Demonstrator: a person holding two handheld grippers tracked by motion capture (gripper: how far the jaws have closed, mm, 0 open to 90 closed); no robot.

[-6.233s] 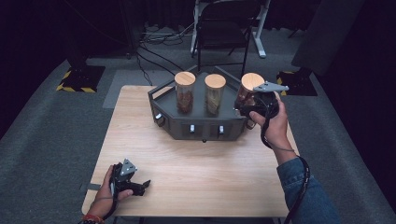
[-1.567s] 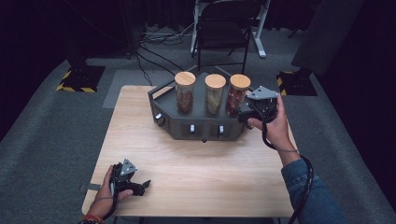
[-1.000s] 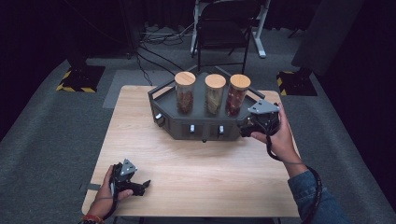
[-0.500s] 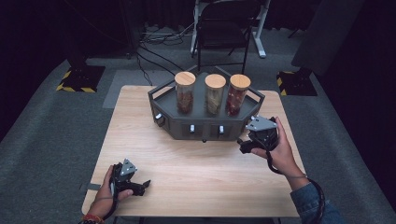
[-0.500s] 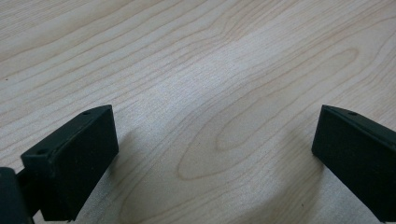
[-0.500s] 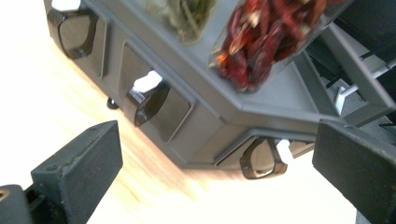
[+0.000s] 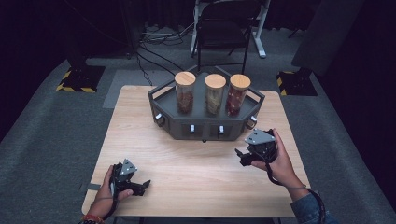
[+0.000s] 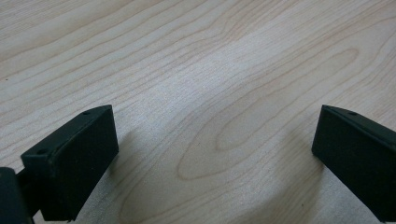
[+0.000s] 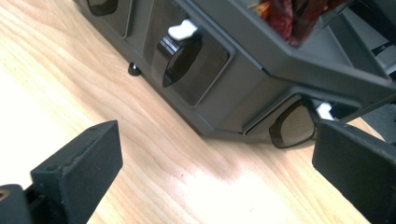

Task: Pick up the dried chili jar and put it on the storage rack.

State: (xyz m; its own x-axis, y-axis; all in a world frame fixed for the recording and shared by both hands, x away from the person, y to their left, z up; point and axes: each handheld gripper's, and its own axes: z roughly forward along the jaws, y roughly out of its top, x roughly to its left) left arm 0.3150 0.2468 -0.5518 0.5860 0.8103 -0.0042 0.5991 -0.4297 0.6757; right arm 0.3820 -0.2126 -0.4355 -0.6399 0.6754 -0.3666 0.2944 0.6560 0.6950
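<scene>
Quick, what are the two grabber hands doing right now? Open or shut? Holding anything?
Left gripper: open, holding nothing, low over the table.
Right gripper: open, holding nothing, in front of the dark rack.

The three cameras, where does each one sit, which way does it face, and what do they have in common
High view: above the person's side, looking forward and down on the table; both hands, left gripper, right gripper and three jars on the dark stand.
Left gripper view: rides the left gripper, facing bare wood between open jaws.
Right gripper view: rides the right gripper, facing the stand's front; jaws open.
Shared: high and right gripper views both show the stand; all show the table.
</scene>
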